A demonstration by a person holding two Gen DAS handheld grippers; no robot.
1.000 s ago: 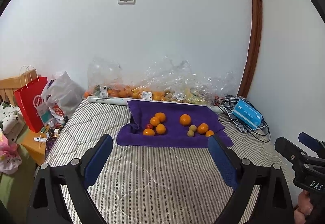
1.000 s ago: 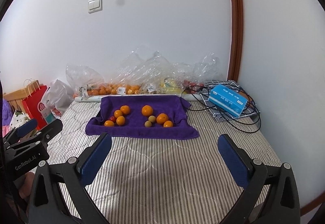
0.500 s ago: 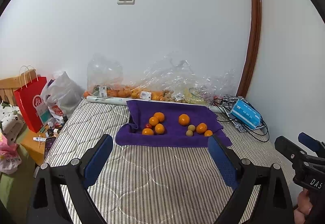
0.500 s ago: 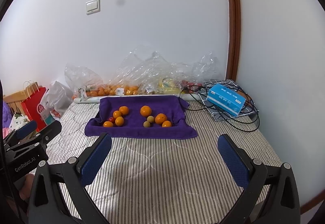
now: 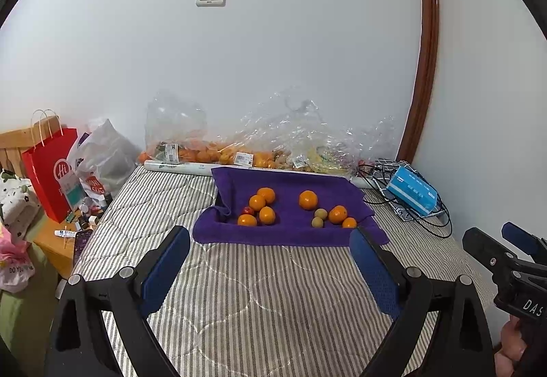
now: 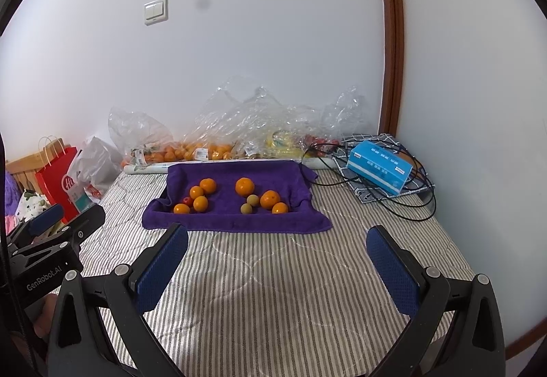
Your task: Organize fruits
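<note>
Both tools held above a striped quilted mattress (image 5: 266,291), nothing between their fingers. Left tool (image 5: 270,269): jaws spread wide, released, blue pads facing each other, short of the near edge of the purple towel (image 5: 290,233). Right tool (image 6: 277,269): also released, jaws wide apart, likewise short of the towel's near edge. The purple towel lies on the mattress with its rim turned up at the sides, and all loose fruit sits on it in two groups. Left group: four orange mandarins (image 5: 261,206) bunched together with one small red fruit (image 5: 248,210) touching them. Right group: one larger round orange (image 5: 308,200) at the far end, two small yellow-green fruits (image 5: 319,218) just beside it on the near side, and two more orange mandarins (image 5: 338,215) beside those. The groups are apart, with bare towel between. Beyond the towel, against the white wall: crumpled clear plastic bags (image 6: 239,134) holding more orange fruit. To the right of the towel: a blue rectangular box (image 6: 378,166) lying on black cables (image 6: 410,202). Well to the left of the towel, off the mattress: a red paper bag (image 5: 51,172) with handles. In the left wrist view the right tool's body shows at the right edge, with part of a hand below it.
</note>
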